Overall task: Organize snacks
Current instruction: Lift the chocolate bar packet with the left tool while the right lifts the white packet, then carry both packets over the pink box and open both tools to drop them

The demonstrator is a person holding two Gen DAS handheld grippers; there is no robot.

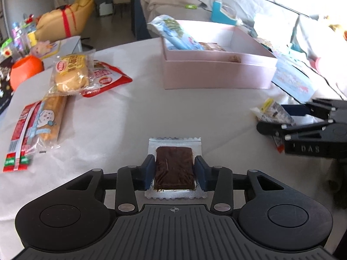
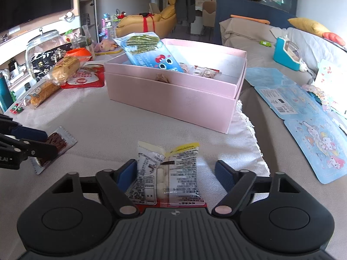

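A foil packet with a dark brown bar [image 1: 174, 166] lies on the white cloth between my left gripper's [image 1: 175, 162] blue pads, which press on both its sides. In the right wrist view that gripper [image 2: 52, 144] grips the same packet [image 2: 57, 140] at the left edge. A clear printed packet of white candies [image 2: 167, 173] sits between my right gripper's [image 2: 175, 169] fingers. The left pad touches it and the right pad stands apart, so the gripper is open. The pink box [image 2: 169, 99] ahead holds a blue seaweed bag [image 2: 147, 52] and small packets.
A bun packet [image 1: 71, 73], a red pouch [image 1: 108, 78], a long bread packet [image 1: 49, 117] and a red-green strip [image 1: 19, 138] lie at the left. An orange bowl [image 1: 26, 69] stands beyond them. Blue cartoon sheets [image 2: 303, 117] lie to the right of the box.
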